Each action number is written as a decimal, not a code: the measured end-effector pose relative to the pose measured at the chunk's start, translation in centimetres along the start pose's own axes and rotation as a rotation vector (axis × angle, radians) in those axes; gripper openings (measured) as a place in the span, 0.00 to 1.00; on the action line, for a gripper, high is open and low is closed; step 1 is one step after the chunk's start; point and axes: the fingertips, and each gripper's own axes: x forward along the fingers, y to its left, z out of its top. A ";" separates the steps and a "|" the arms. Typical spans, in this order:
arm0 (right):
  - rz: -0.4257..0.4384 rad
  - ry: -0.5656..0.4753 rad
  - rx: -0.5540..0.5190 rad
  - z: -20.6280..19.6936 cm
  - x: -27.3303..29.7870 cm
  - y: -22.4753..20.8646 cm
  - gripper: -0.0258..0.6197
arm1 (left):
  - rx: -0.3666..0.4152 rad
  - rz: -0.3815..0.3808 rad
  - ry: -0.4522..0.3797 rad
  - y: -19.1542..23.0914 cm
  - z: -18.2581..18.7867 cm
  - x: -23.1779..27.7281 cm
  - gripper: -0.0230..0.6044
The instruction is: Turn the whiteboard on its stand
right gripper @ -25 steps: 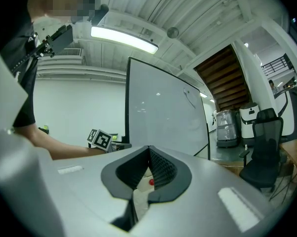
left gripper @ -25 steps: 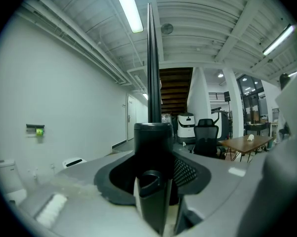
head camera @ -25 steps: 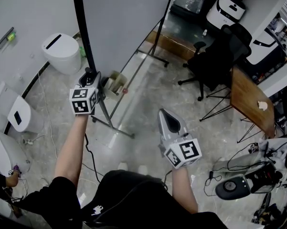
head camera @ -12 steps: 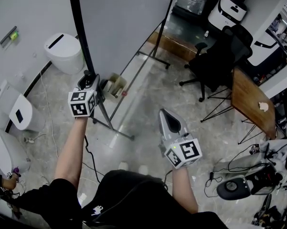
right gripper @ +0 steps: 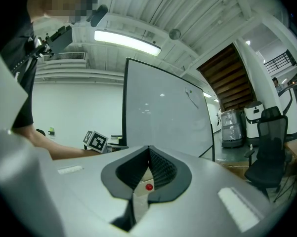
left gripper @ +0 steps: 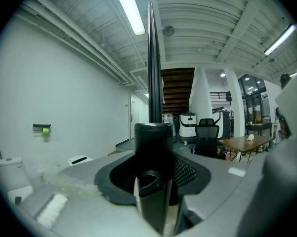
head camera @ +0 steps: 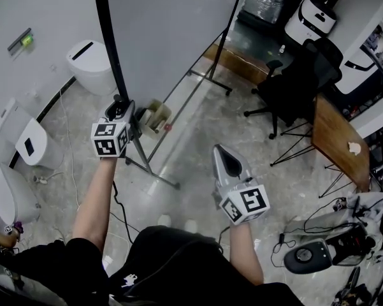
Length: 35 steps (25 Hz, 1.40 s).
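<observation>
Two grippers: the right gripper, jaws pressed together on nothing, hangs nearest, well apart from the whiteboard; further out the left gripper is clamped on the black post, which rises upright from between its jaws; the whiteboard spreads to its right and beyond; being nearer, the left gripper probably drives the turn.

No words or numbers can be read anywhere. The cube on the left tongs and the cube on the right tongs show only black-and-white square patterns (not letters). The whiteboard has one thin mark on it, too faint to read.
</observation>
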 end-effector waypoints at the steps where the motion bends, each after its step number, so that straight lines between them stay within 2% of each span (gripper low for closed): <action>1: 0.004 0.000 0.000 0.1 -0.1 0.1 0.05 | 0.000 0.001 0.000 0.0 0.0 -0.2 0.34; 15: 0.039 -0.003 0.003 0.3 -0.3 0.9 0.05 | 0.001 0.020 0.003 0.2 -0.3 -2.7 0.34; 27: 0.030 -0.015 0.001 0.3 -1.3 0.4 0.05 | 0.018 0.032 0.000 0.3 -0.6 -2.7 0.35; 30: 0.029 -0.019 -0.001 0.2 -1.5 0.3 0.05 | 0.028 0.046 -0.002 0.4 -0.7 -2.7 0.37; 33: 0.034 -0.025 -0.002 0.2 -1.8 0.2 0.05 | 0.036 0.056 -0.012 0.1 -0.5 -2.9 0.47; 35: 0.037 -0.027 -0.002 0.3 -2.1 0.1 0.05 | 0.039 0.072 -0.020 0.1 -0.4 -3.4 0.48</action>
